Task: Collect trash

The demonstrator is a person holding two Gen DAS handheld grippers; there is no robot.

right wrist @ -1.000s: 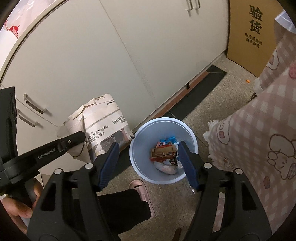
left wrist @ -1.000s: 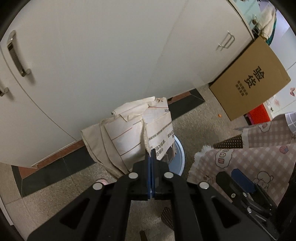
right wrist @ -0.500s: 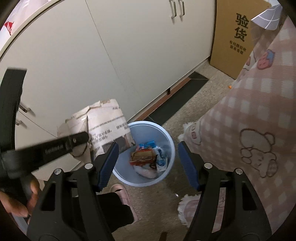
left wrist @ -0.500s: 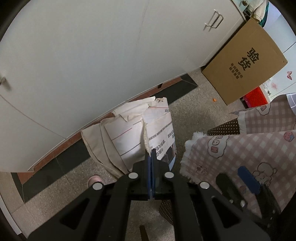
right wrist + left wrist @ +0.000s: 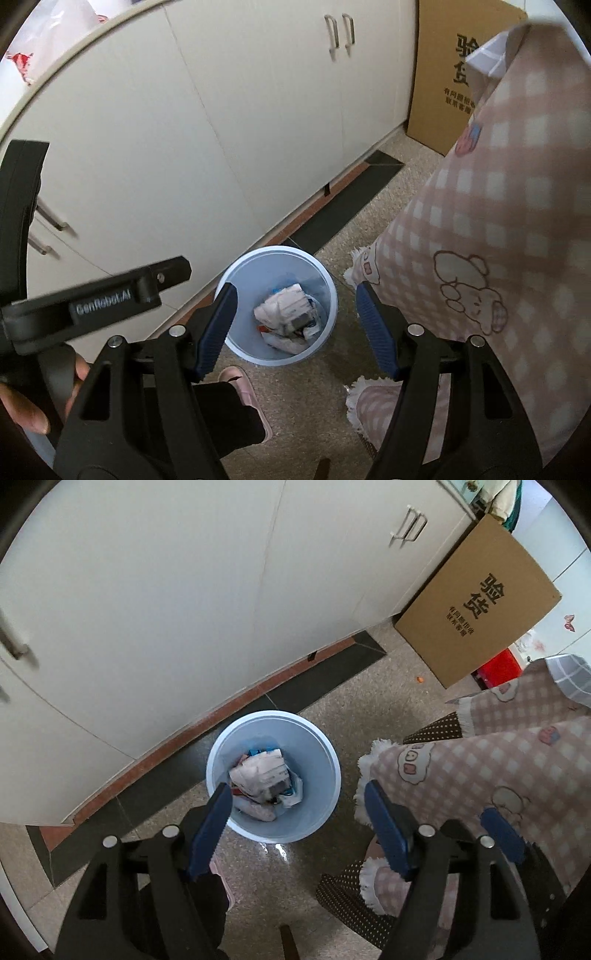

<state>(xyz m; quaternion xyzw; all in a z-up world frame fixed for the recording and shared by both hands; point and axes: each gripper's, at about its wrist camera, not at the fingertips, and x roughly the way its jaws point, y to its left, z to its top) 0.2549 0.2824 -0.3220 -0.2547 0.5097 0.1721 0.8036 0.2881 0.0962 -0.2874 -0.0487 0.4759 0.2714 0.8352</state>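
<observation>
— What's in your pale blue wastebasket (image 5: 327,760)?
— A crumpled printed paper bag (image 5: 264,775) on top of wrappers; it stands on the floor by the white cabinets (image 5: 166,590).
— And your jaws?
— Your left gripper (image 5: 299,823) has just been opening, nothing between; your right gripper (image 5: 293,328) is spread, empty.
— Any writing?
— "GenRobot.AI" on the left gripper; "验货" on the cardboard box (image 5: 480,602).

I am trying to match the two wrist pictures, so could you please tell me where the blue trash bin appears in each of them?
Left wrist: the blue trash bin sits just below centre, on the floor between the open fingers.
Right wrist: the bin is low in the middle, framed the same way.
Shared landmark: the cardboard box stands against the cabinets at upper right in both.
</observation>
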